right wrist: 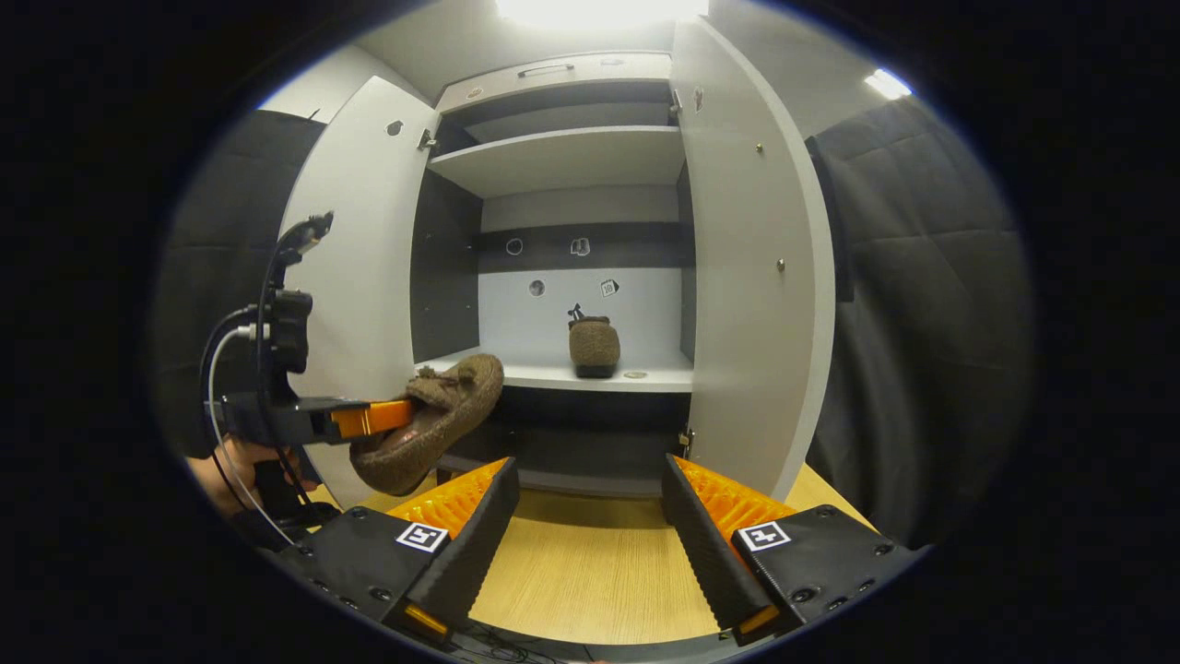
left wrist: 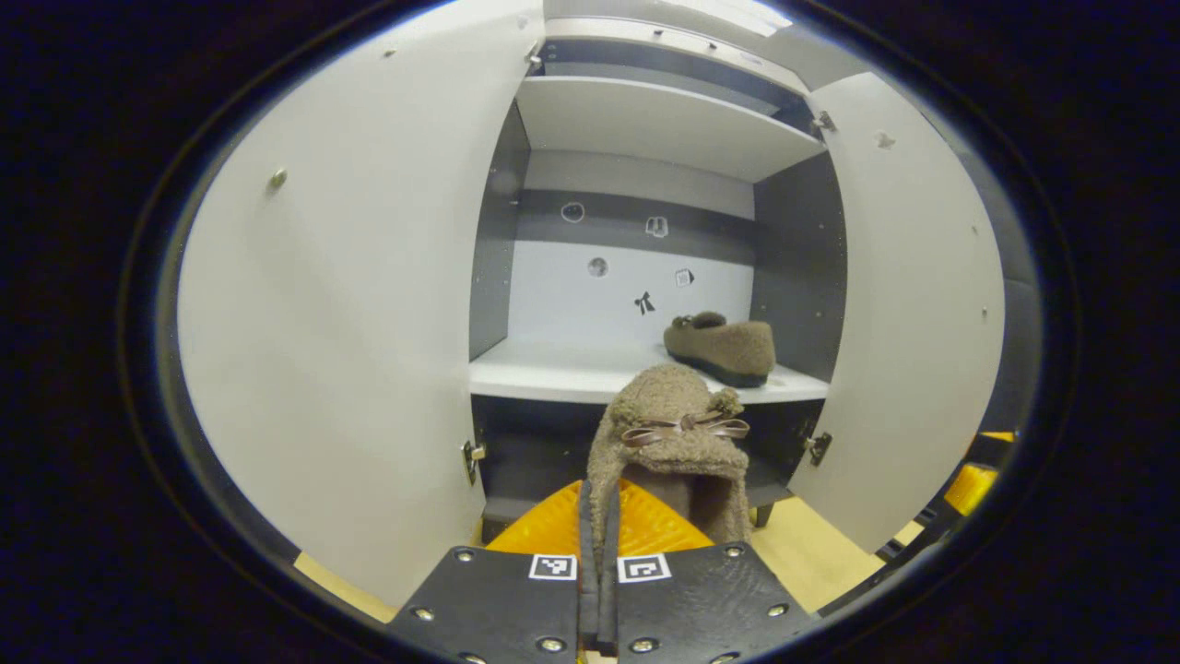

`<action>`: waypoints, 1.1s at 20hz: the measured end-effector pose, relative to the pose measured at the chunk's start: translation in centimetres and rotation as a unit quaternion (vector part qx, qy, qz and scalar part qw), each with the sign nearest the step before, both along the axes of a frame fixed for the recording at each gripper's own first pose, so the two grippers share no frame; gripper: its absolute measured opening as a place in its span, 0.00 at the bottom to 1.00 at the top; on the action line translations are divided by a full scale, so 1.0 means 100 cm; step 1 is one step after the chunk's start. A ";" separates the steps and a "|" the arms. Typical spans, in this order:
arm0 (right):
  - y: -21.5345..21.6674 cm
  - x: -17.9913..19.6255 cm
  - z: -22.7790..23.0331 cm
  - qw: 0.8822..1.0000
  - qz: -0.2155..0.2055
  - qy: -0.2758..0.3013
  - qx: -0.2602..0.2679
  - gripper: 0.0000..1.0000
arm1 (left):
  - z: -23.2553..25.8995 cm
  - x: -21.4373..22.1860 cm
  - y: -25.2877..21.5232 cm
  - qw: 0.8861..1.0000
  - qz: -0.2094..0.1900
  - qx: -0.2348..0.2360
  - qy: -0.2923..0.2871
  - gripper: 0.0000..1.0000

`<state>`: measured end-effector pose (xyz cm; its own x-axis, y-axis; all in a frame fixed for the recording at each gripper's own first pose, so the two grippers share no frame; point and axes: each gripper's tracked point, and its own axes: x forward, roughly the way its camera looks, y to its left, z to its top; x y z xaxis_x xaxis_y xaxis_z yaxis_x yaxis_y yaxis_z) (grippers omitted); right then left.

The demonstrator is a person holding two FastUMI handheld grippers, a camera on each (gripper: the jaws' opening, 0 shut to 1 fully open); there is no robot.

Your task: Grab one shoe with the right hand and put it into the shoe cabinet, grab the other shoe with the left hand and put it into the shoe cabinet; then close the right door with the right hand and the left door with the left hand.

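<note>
Left gripper [left wrist: 597,553] is held out level toward the open shoe cabinet [left wrist: 645,120], its jaws pinched nearly together on the heel rim of a fuzzy brown shoe [left wrist: 671,433]; both fingers press on that rim, one inside the opening and one outside. The held shoe sticks forward from the fingertips, toe and bow pointing at the cabinet, in the air just in front of the middle shelf [left wrist: 553,369], not on it. In the right gripper view the same left gripper [right wrist: 387,417] shows farther off at the left, gripped from below by a hand [right wrist: 241,466], cable looping off its camera mast, with the held shoe [right wrist: 438,420] tilted toe-up toward the shelf edge. Right gripper [right wrist: 590,516] hangs low over the wooden bench [right wrist: 590,563], pointed at the cabinet, jaws spread wide, nothing between them. Shoes counted: two. The second shoe [left wrist: 724,346] sits flat on the middle shelf, right side, near the right wall; in the right gripper view this second shoe [right wrist: 594,346] faces heel-out at the shelf's centre. Doors counted: two, both swung open, left door [left wrist: 350,295] and right door [left wrist: 913,304]. Shelves visible: an upper shelf [left wrist: 664,124] and the middle one. Small stickers [left wrist: 645,302] dot the back panel.
</note>
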<state>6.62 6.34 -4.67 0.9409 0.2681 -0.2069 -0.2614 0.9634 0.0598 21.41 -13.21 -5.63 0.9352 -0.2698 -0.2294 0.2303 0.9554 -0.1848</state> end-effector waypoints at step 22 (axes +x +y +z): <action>-0.041 0.020 -0.018 0.999 -0.029 0.020 0.008 0.96 | 0.078 0.230 -0.012 0.996 0.067 -0.024 -0.050 0.01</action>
